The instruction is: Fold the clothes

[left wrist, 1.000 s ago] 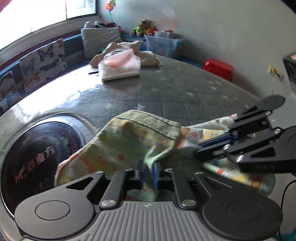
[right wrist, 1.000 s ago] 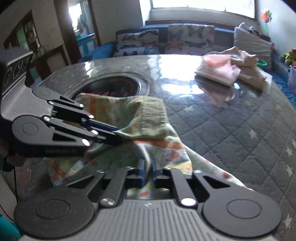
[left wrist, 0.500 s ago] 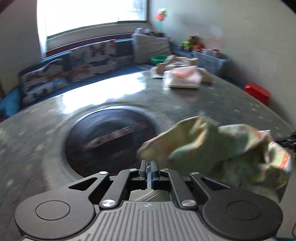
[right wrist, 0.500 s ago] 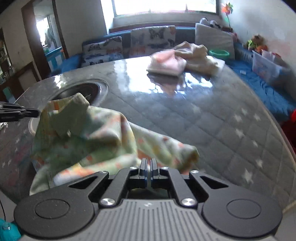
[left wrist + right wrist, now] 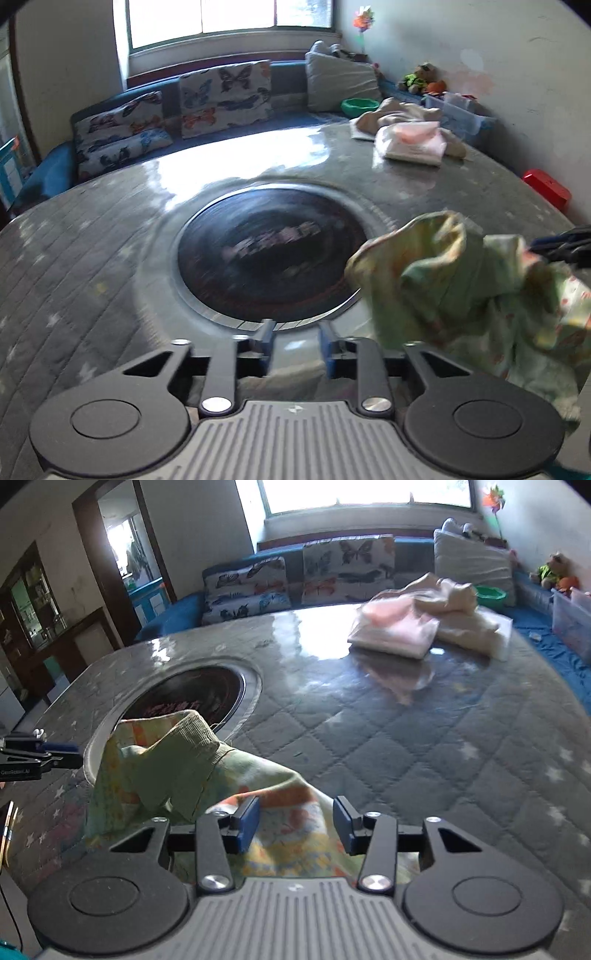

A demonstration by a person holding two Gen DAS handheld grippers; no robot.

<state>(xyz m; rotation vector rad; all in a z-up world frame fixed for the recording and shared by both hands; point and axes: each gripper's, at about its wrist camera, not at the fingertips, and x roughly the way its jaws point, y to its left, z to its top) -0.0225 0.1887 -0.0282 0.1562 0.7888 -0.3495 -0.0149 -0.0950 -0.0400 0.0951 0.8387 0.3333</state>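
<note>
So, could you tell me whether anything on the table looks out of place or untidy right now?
Yes: the green patterned garment lies in a crumpled heap, bunched and partly over the rim of the dark round inset, not folded. Both the left gripper and right gripper are open, holding nothing. The pink and cream clothes look stacked at the far side.

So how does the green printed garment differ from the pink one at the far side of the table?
The green garment is crumpled in a loose heap, while the pink garment lies folded flat. The green one sits at the near edge, partly over the round black inset and between the right gripper's open jaws; the pink one rests beside a cream pile, away from both grippers. Both lie on the quilted table.
</note>
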